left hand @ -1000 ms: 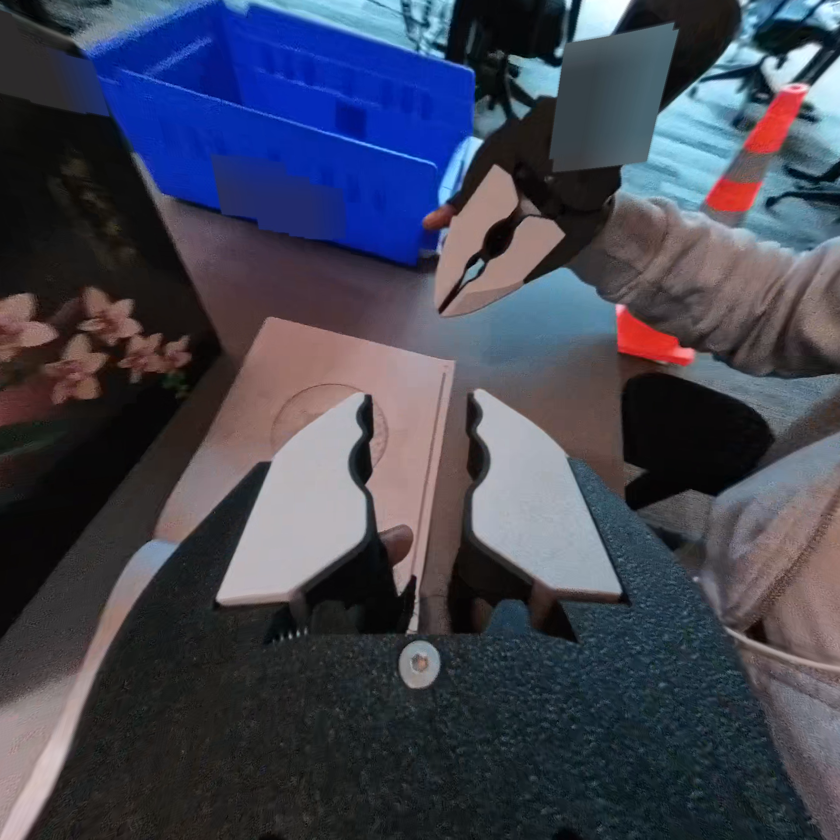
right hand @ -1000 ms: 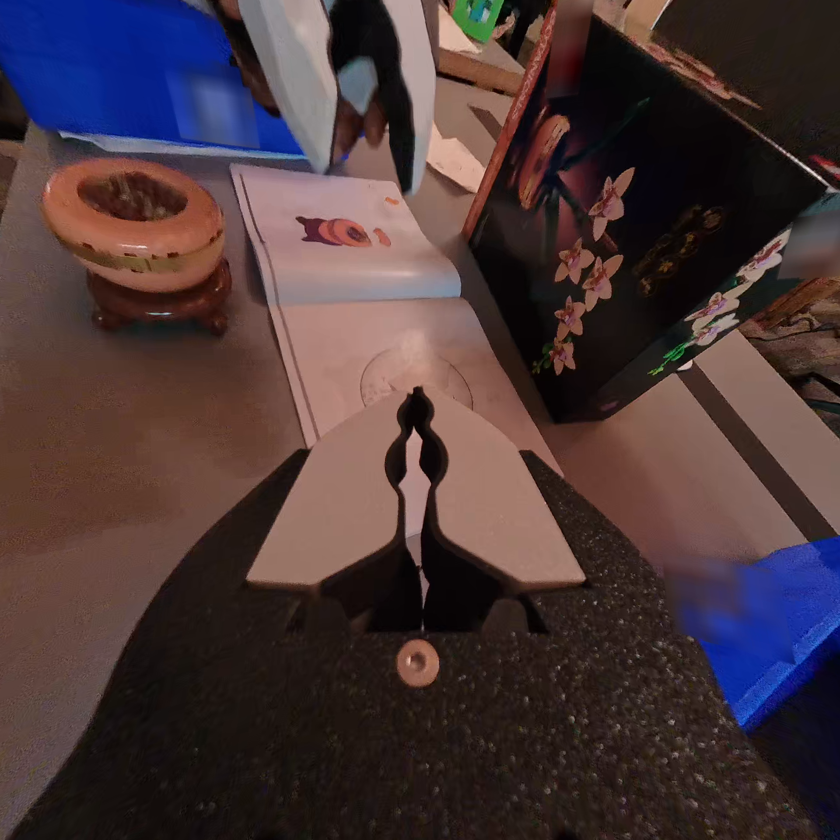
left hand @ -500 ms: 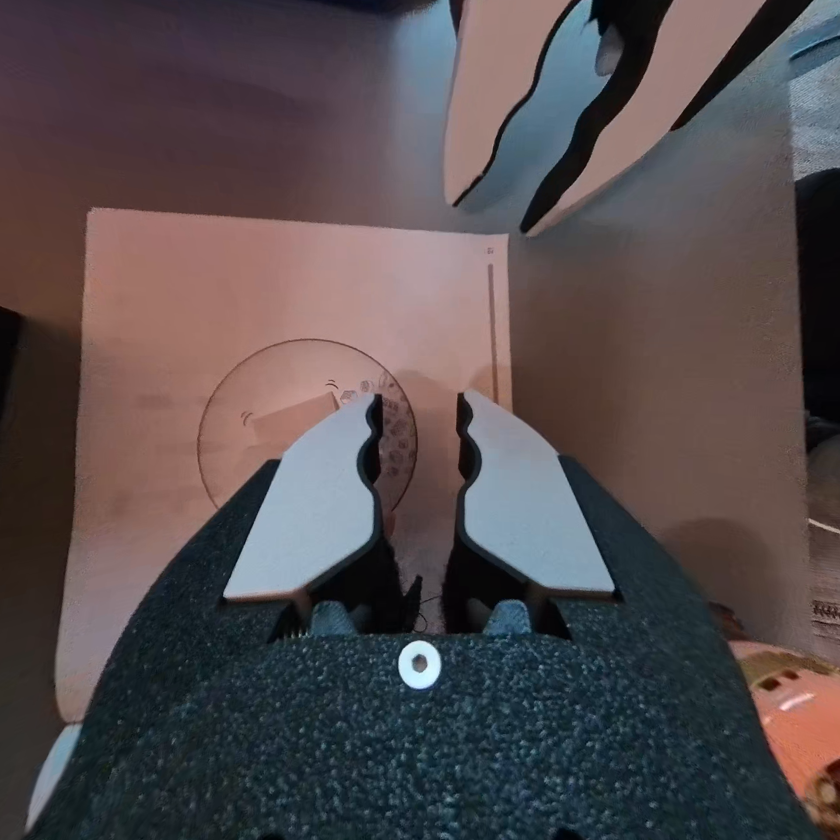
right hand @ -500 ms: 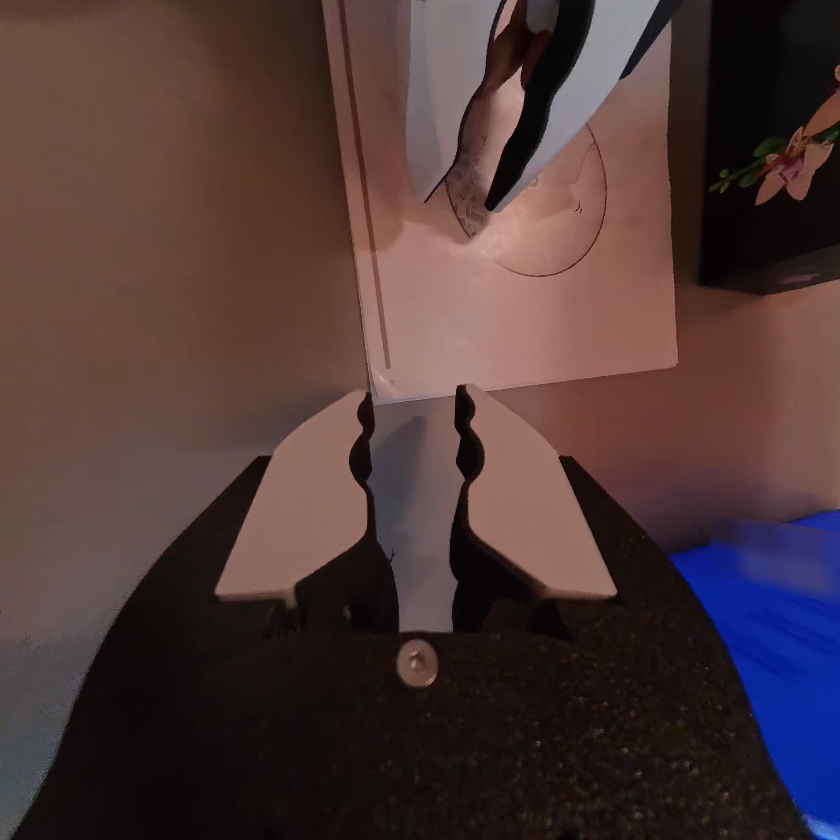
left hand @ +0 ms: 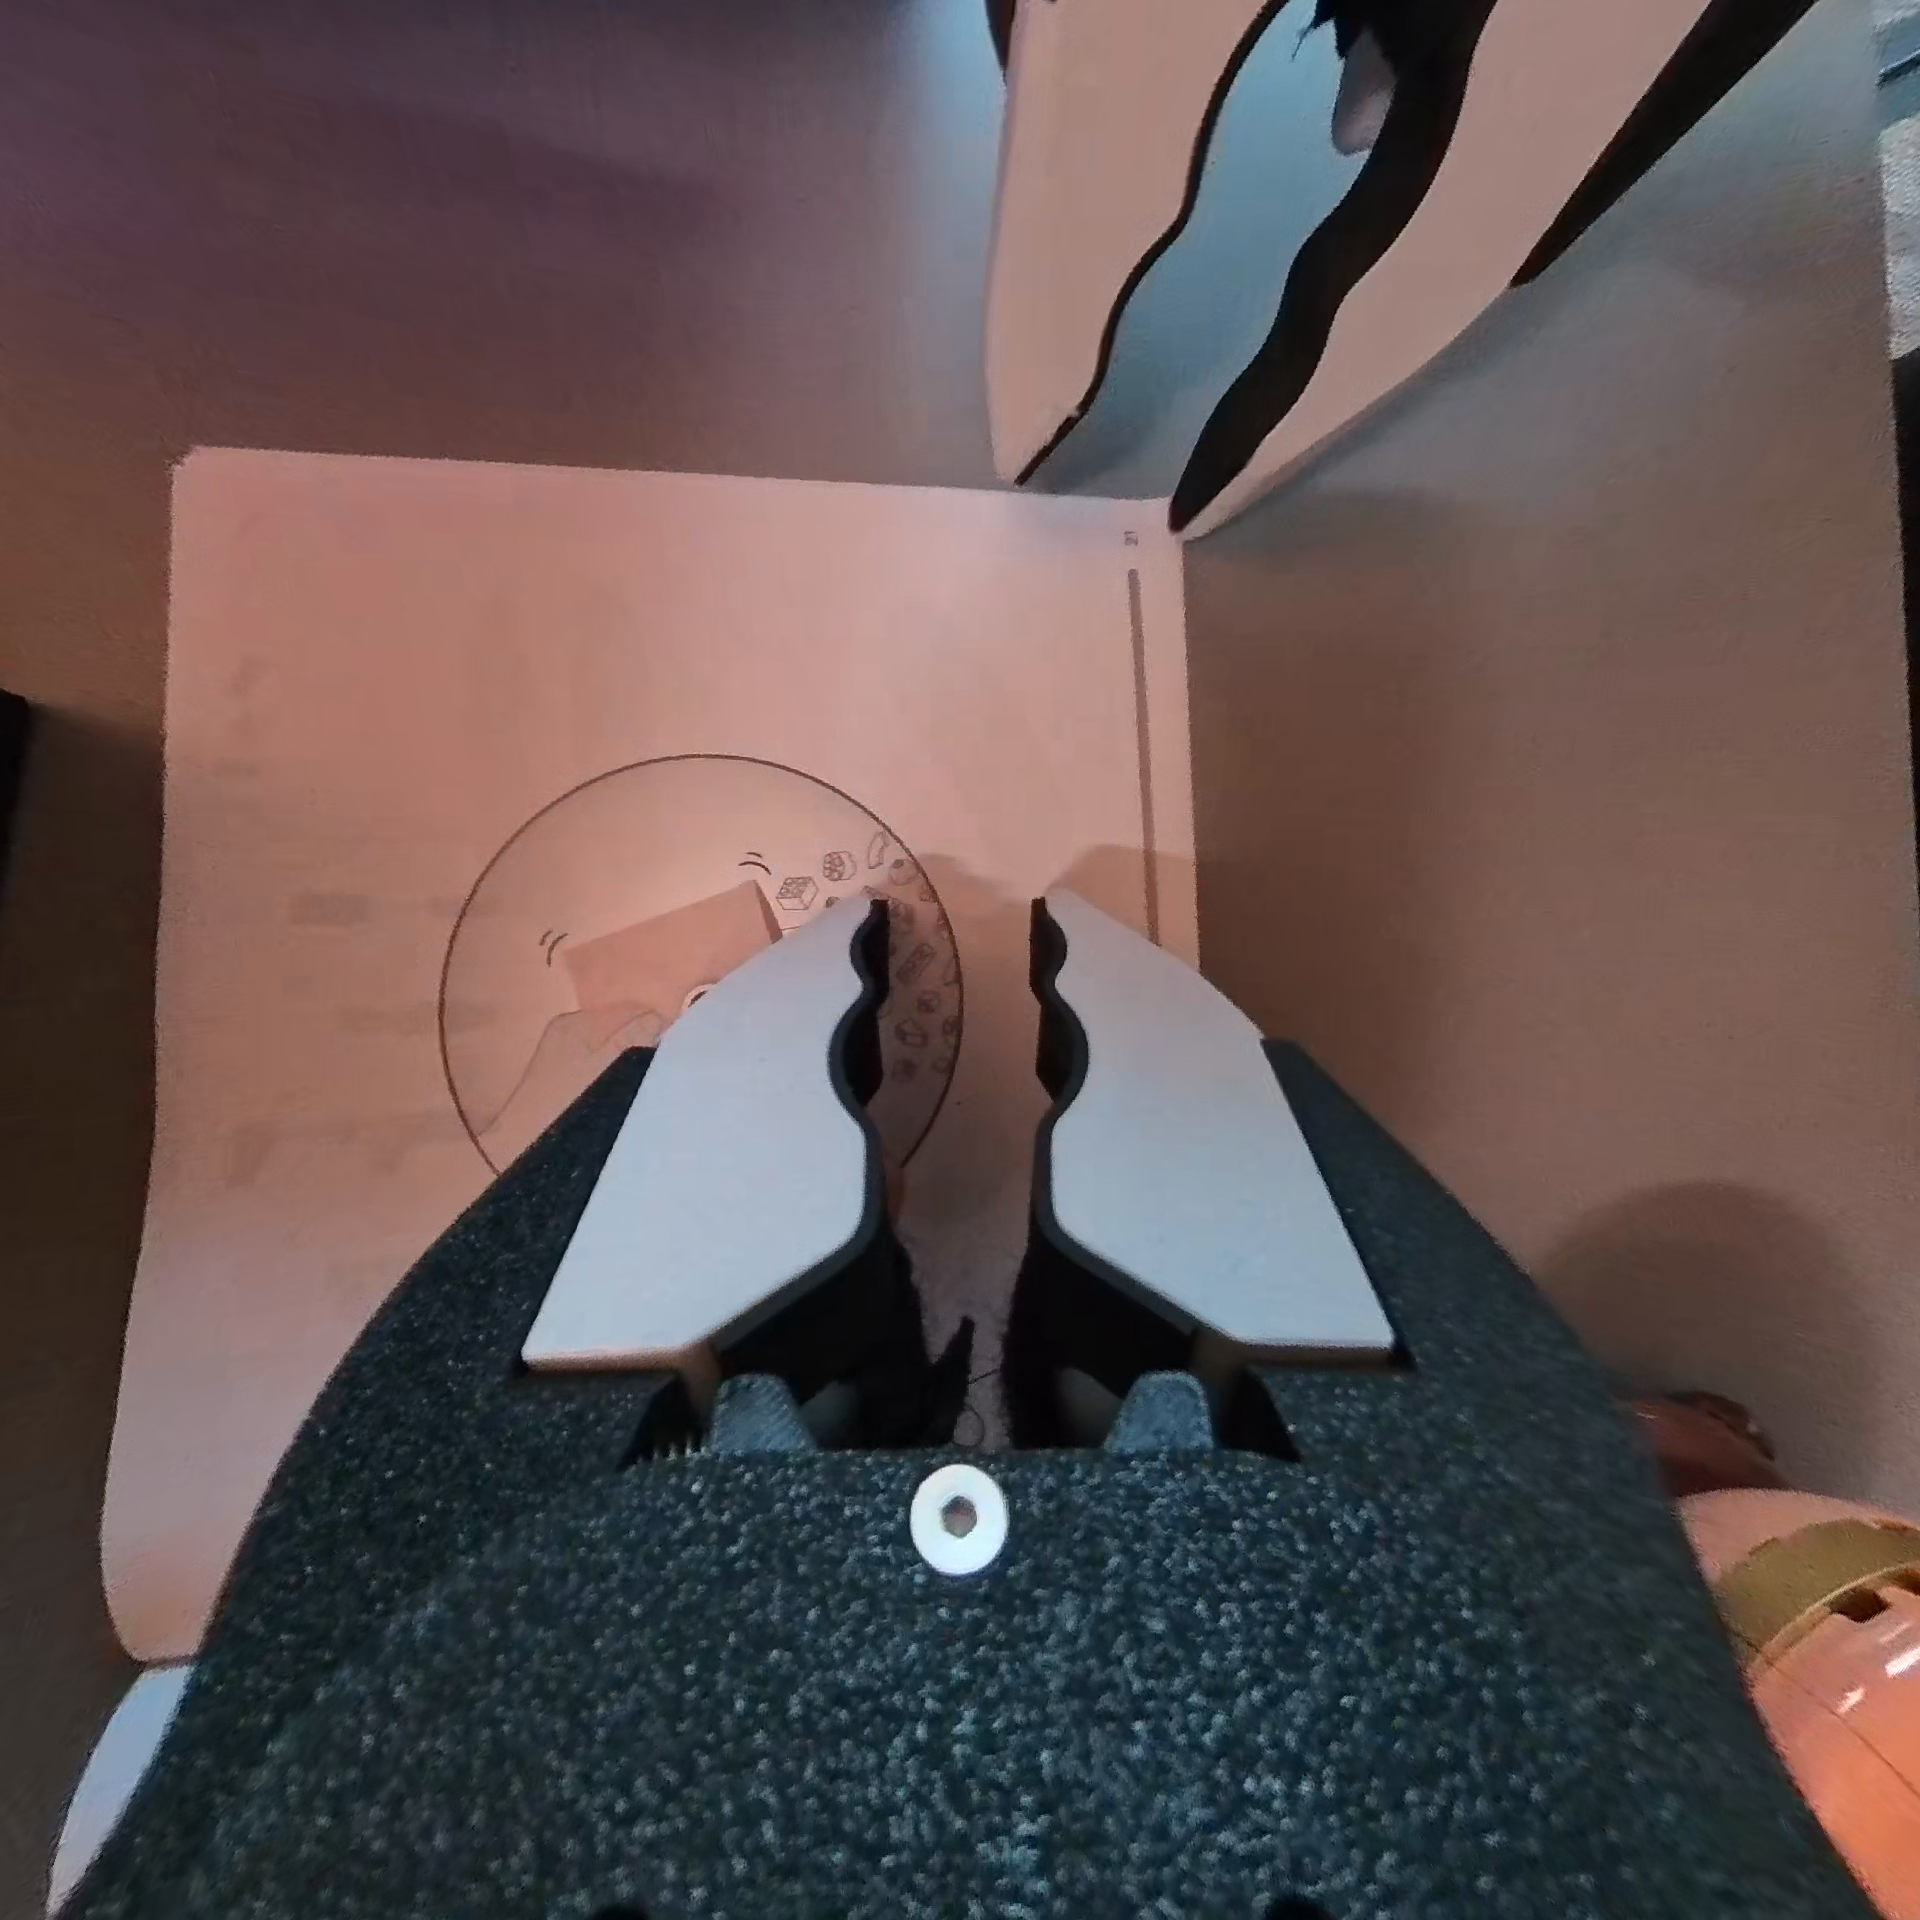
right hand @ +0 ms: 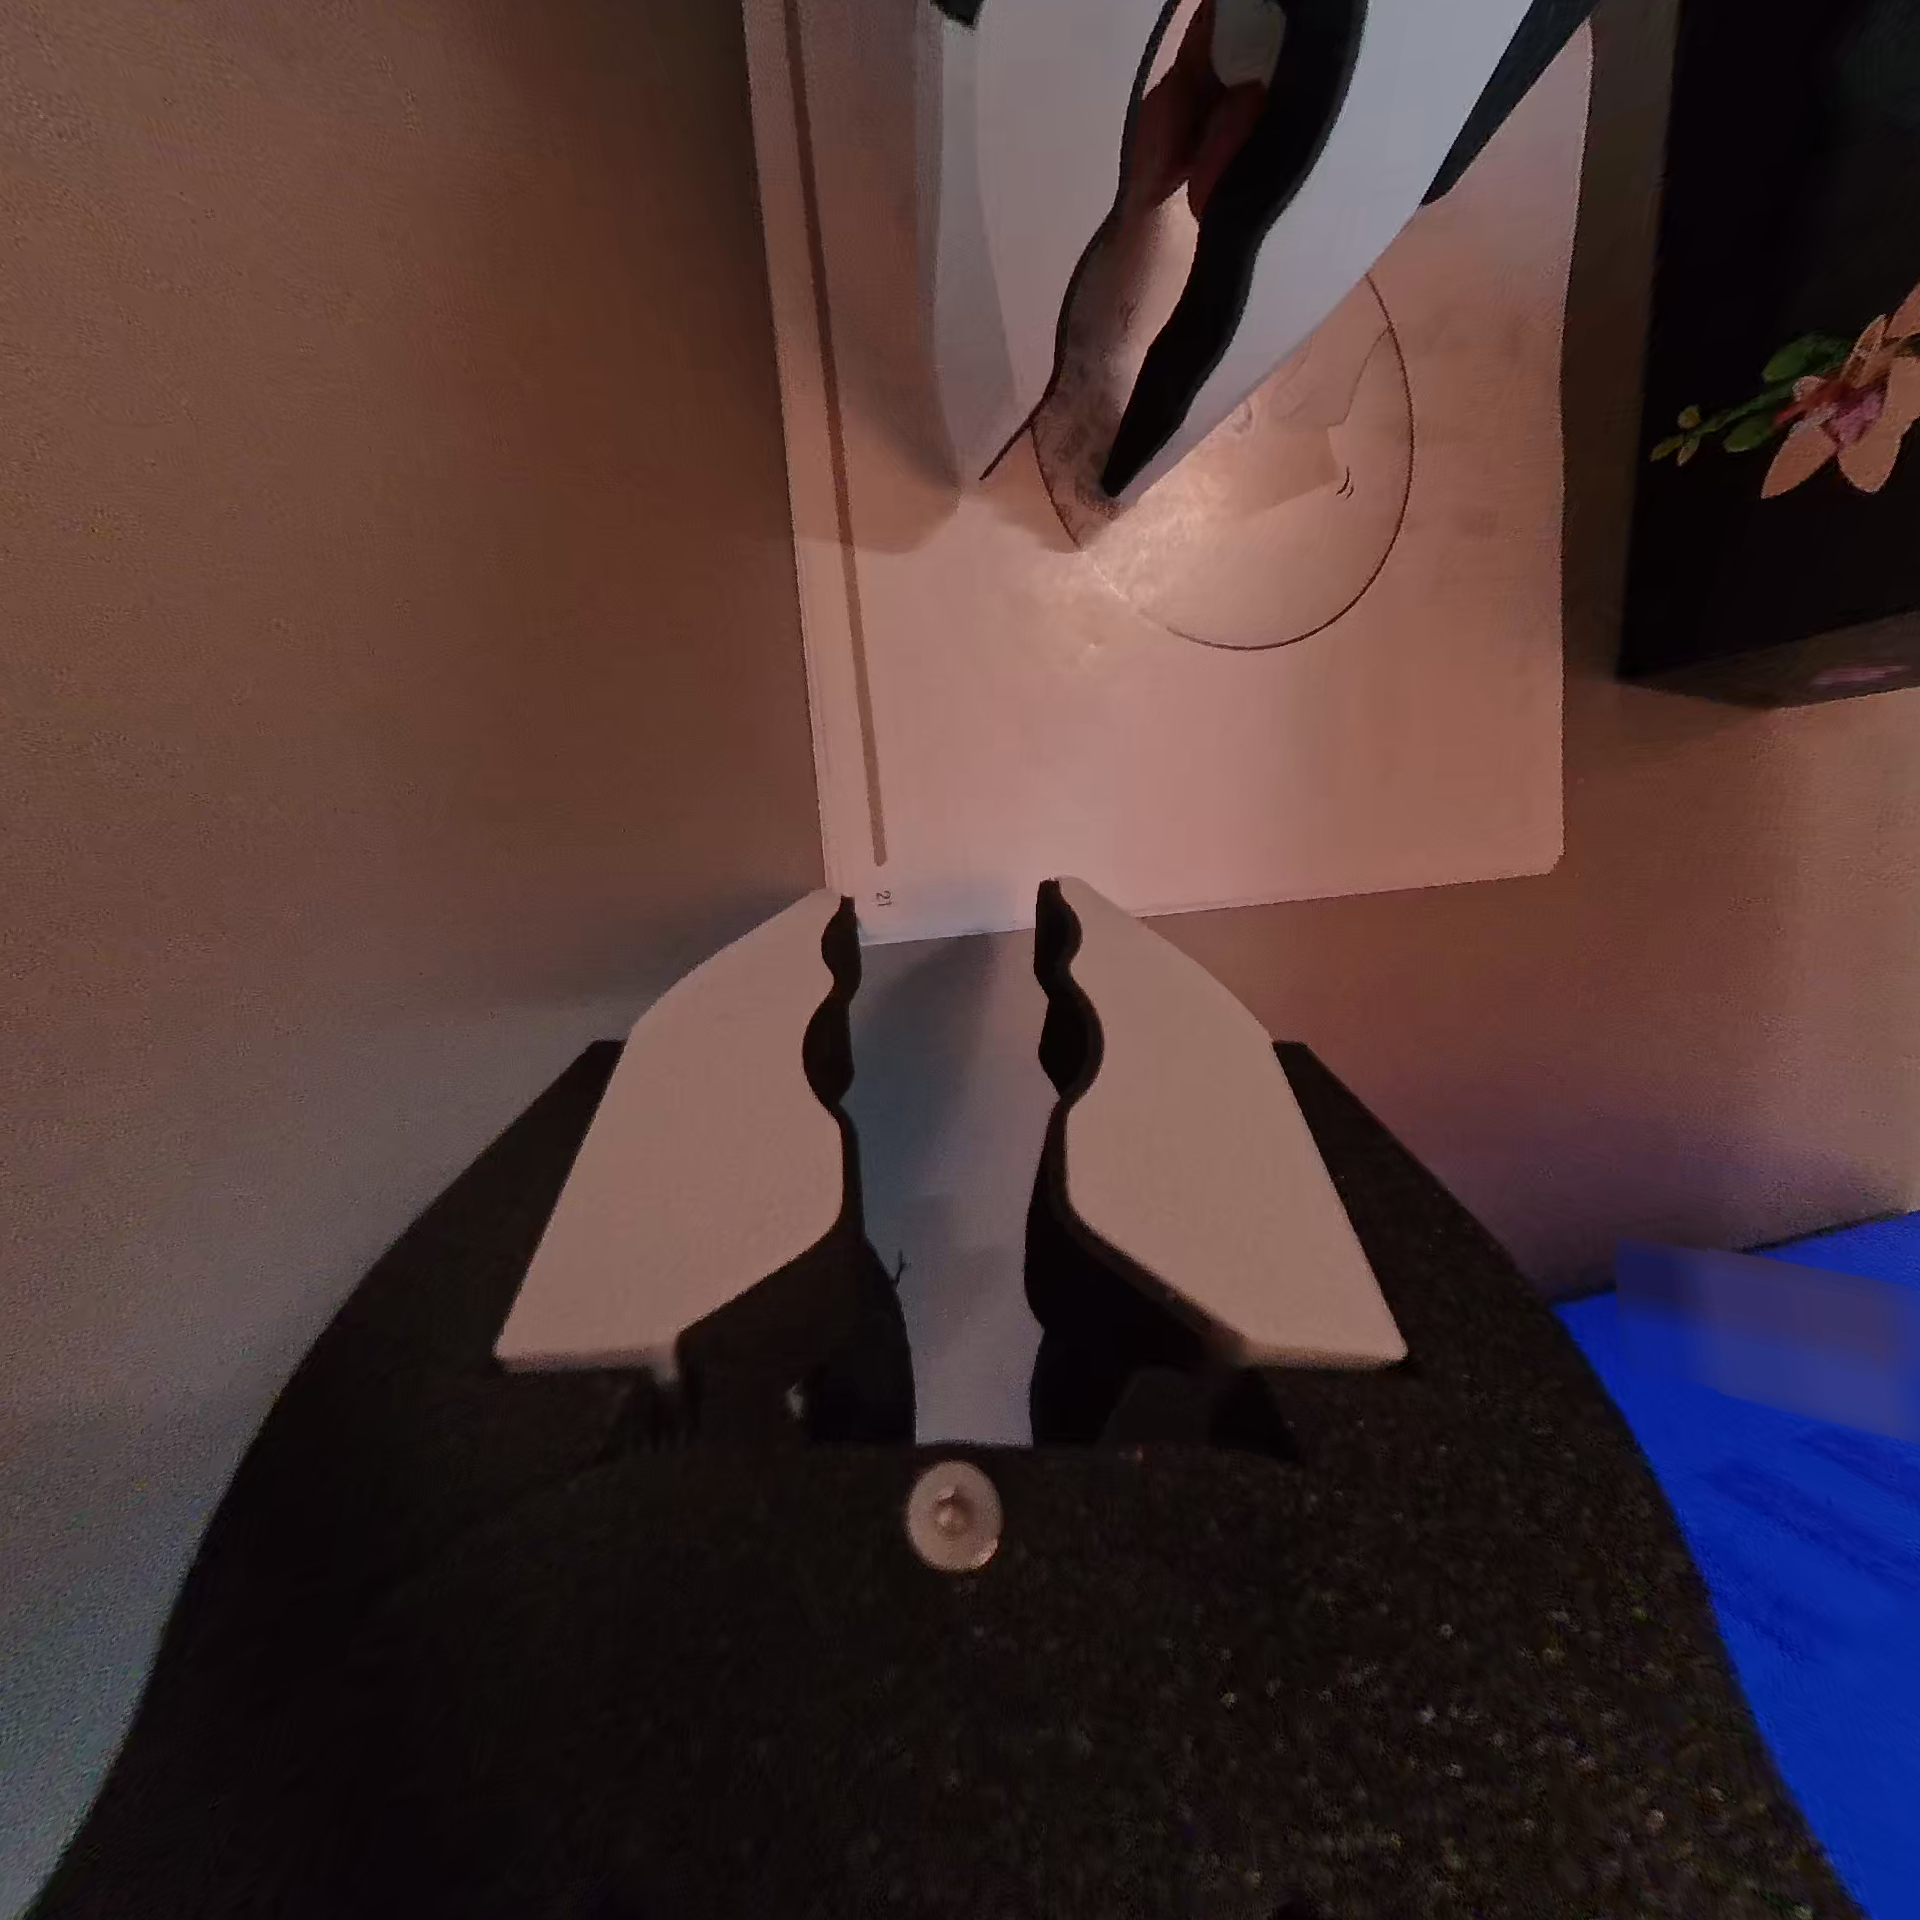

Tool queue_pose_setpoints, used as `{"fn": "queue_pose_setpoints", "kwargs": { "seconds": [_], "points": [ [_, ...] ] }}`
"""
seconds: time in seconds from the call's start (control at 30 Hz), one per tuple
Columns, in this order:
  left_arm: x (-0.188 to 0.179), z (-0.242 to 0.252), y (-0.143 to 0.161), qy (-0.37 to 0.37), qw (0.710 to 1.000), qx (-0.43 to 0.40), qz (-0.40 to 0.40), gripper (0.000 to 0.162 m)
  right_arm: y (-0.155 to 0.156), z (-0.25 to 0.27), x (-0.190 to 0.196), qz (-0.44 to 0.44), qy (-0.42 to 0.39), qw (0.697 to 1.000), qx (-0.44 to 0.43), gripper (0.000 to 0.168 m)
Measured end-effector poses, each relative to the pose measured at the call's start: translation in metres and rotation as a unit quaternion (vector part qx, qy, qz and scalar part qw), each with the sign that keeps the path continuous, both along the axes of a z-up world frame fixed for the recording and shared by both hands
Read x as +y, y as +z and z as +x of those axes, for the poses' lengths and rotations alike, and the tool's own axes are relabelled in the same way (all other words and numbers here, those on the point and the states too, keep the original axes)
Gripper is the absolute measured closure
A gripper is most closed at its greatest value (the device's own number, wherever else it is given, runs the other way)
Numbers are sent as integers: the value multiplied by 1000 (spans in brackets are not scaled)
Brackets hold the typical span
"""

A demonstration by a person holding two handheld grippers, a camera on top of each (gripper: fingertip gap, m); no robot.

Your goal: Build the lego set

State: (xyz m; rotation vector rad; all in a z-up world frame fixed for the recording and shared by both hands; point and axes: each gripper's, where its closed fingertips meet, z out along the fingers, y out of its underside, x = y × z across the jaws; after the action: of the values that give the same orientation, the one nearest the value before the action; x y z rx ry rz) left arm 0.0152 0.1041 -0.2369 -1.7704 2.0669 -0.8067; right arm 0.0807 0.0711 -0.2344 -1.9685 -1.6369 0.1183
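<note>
Left claw (left hand: 954,914) parted and empty above the instruction booklet (left hand: 623,665) lying flat on the tabletop (left hand: 1507,831), right claw (right hand: 948,902) likewise parted and empty at the booklet's corner, small printed page number there, flower-printed box (right hand: 1787,343) beside it

From my left claw (left hand: 956,914) the jaws stand apart with nothing between them, hanging over the instruction booklet (left hand: 644,665), which lies flat and gives no obstruction. The right claw (left hand: 1117,499) crowds the upper right of the frame, its tips at the booklet's far corner, so that way is blocked. The bare surface (left hand: 1507,831) at right centre is free, until the tan pot-shaped piece (left hand: 1829,1662) in the lower right corner. From my right claw (right hand: 945,904), also parted and empty, the surface (right hand: 395,520) along the whole left side is free. The dark flower-printed box (right hand: 1787,343) walls off the upper right; a blue bin (right hand: 1808,1475) closes the lower right.
</note>
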Motion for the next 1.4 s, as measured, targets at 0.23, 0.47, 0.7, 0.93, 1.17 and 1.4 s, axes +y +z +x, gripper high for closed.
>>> {"fn": "queue_pose_setpoints", "kwargs": {
  "seconds": [0.23,0.47,0.7,0.93,1.17,1.4],
  "points": [
    [1,0,0,0,1000,-3,-1,138,-1,1,-1,-5,11,1000,-19,136],
    [1,0,0,1,1000,-6,-2,138,-2,1,-3,-21,33,998,-48,138],
    [1,0,0,2,1000,-7,-2,139,-3,0,1,-41,40,996,-67,137],
    [1,0,0,2,1000,-7,-5,139,6,2,6,-26,35,998,-51,143],
    [1,0,0,3,1000,-6,-9,139,15,-8,12,46,66,996,-25,159],
    [-2,-1,5,-23,1000,-2,-2,121,31,-23,23,81,39,994,68,168]
  ]
}}
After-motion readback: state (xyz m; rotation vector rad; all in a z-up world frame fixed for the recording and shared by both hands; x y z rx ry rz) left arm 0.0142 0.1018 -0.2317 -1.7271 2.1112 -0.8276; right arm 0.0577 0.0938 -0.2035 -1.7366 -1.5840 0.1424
